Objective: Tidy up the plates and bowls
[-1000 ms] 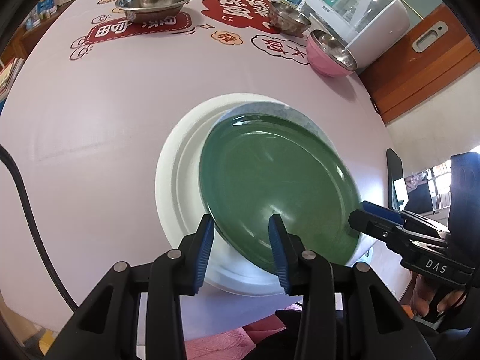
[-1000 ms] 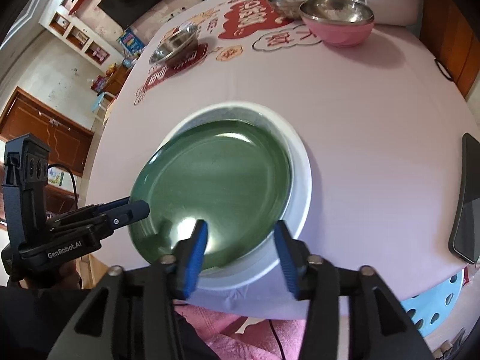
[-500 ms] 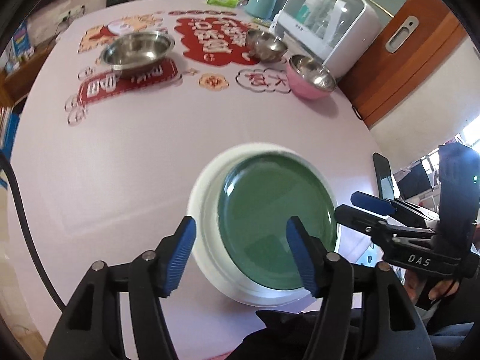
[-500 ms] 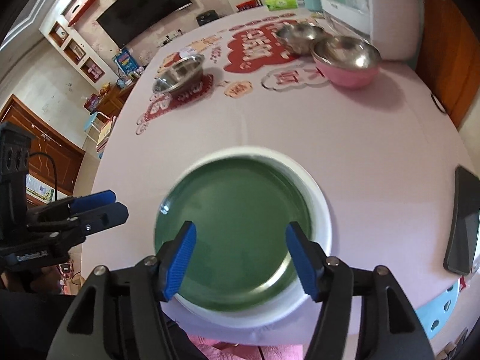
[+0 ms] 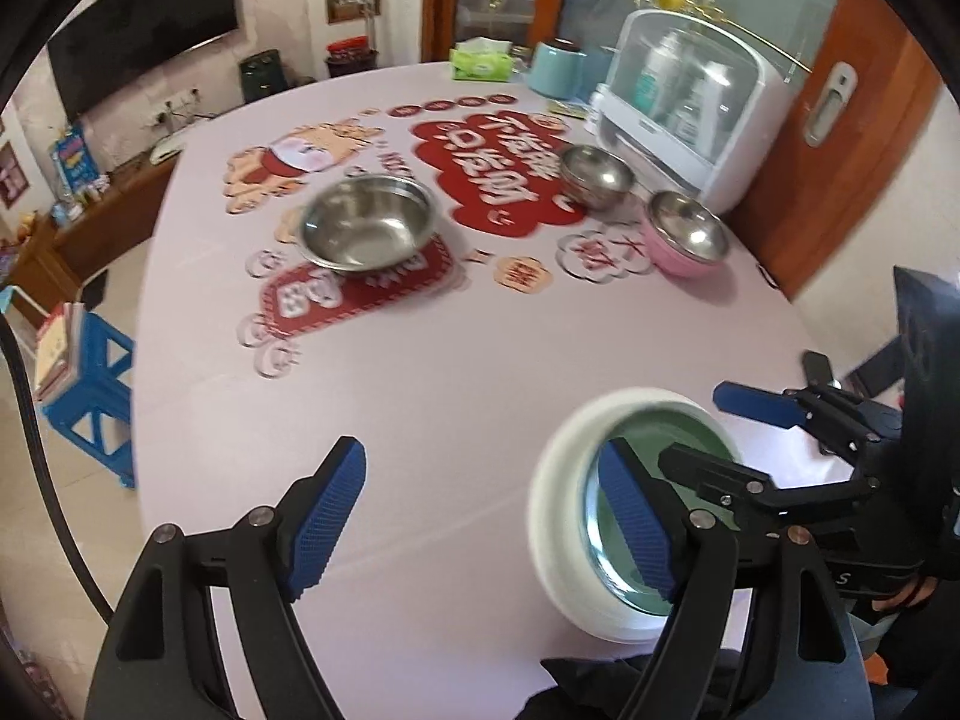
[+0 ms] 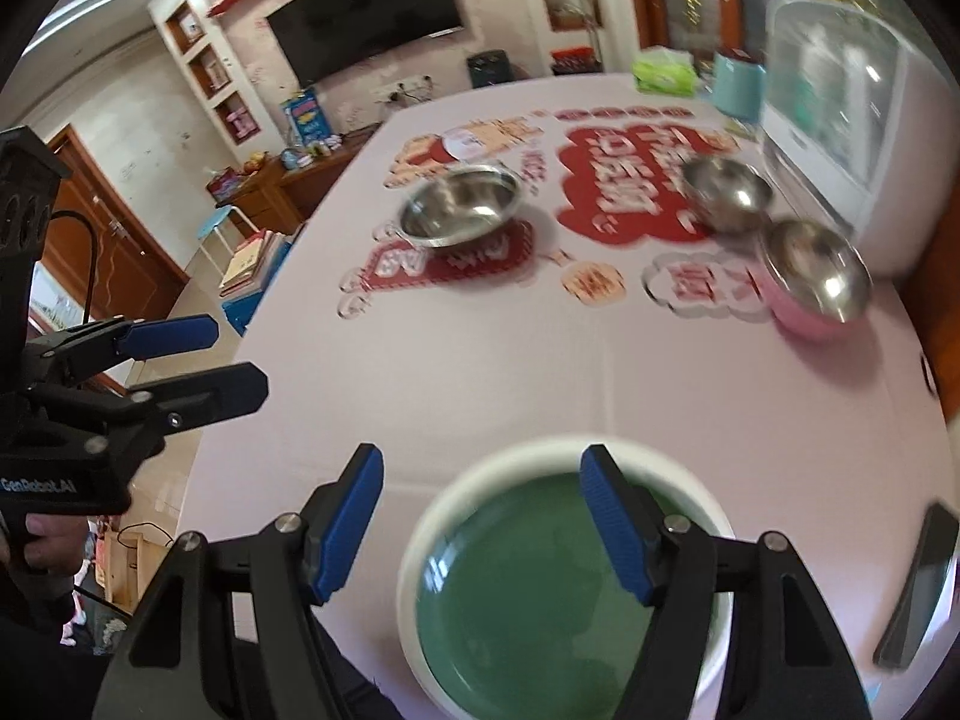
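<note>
A green plate (image 5: pixel 660 429) (image 6: pixel 528 588) lies inside a white plate (image 5: pixel 558 510) (image 6: pixel 420 540) at the table's near edge. My left gripper (image 5: pixel 480 456) (image 6: pixel 231 357) hangs above the table to the left of the stack, its jaws opening with nothing between them. My right gripper (image 6: pixel 480 462) (image 5: pixel 720 429) hovers over the stack, its jaws also opening and off the plate. Farther back stand a large steel bowl (image 5: pixel 366 228) (image 6: pixel 459 207), a small steel bowl (image 5: pixel 597 171) (image 6: pixel 726 189) and a pink bowl (image 5: pixel 684 234) (image 6: pixel 816 276).
The round table (image 5: pixel 420 390) has a pale cloth with red prints. A white dish cabinet (image 5: pixel 684 102), a teal container (image 5: pixel 558 69) and a green tissue pack (image 5: pixel 483 63) stand at the far right. A dark phone (image 6: pixel 918 588) lies at the right edge. A blue stool (image 5: pixel 96 384) is left of the table.
Both grippers have let go of the green plate, risen and drawn back from it, and their jaws have widened. The green plate now rests in the white plate.
</note>
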